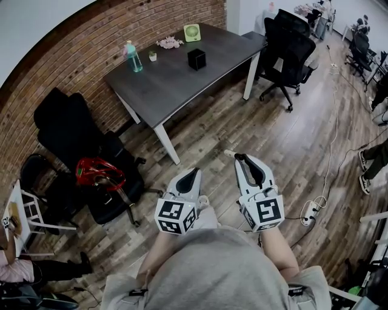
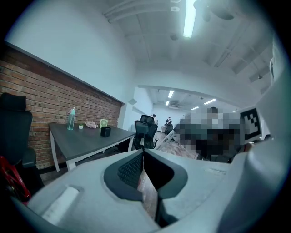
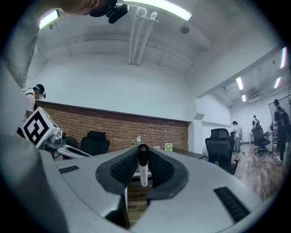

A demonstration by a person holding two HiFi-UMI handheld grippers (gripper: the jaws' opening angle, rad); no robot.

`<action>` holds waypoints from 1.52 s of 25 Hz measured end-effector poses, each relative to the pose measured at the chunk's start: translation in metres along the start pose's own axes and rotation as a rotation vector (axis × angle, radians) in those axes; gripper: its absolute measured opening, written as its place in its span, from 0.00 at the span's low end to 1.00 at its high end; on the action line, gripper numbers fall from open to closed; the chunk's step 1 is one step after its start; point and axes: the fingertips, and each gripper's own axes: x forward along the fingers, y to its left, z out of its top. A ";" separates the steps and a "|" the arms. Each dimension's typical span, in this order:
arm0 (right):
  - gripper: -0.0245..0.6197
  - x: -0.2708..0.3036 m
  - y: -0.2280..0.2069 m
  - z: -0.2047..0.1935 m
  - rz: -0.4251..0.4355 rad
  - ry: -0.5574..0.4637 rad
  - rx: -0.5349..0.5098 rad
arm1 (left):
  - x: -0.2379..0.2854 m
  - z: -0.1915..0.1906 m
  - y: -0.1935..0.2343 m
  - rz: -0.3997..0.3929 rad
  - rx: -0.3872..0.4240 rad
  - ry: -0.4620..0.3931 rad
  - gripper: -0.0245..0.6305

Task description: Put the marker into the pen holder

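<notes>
Brick wall [image 3: 113, 125] ahead, marker [image 3: 143, 166] clamped between tips of right gripper [image 3: 143, 152] jaws, left gripper [image 2: 142, 154] jaws pressed together

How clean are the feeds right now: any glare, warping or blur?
Head view: even light, fisheye bowing the brick wall, table sharp. Left gripper view: ceiling light blown out, dark corners. Right gripper view: marker crisp between the jaws, ceiling strip glaring.

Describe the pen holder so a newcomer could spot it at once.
Find the dark desk against the brick wall. On it, in front of the green object, stands the pen holder, the only black, boxy item there.
</notes>
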 end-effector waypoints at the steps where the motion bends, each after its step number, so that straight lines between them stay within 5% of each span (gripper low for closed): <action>1: 0.15 -0.001 0.000 0.000 -0.003 0.002 0.003 | 0.000 0.000 -0.001 -0.002 0.000 0.001 0.07; 21: 0.15 0.037 -0.026 -0.016 0.003 0.023 0.029 | 0.040 -0.001 0.018 0.009 -0.008 0.014 0.07; 38: 0.15 0.150 -0.091 -0.022 -0.017 0.038 0.010 | 0.150 0.028 0.084 0.005 -0.024 0.023 0.07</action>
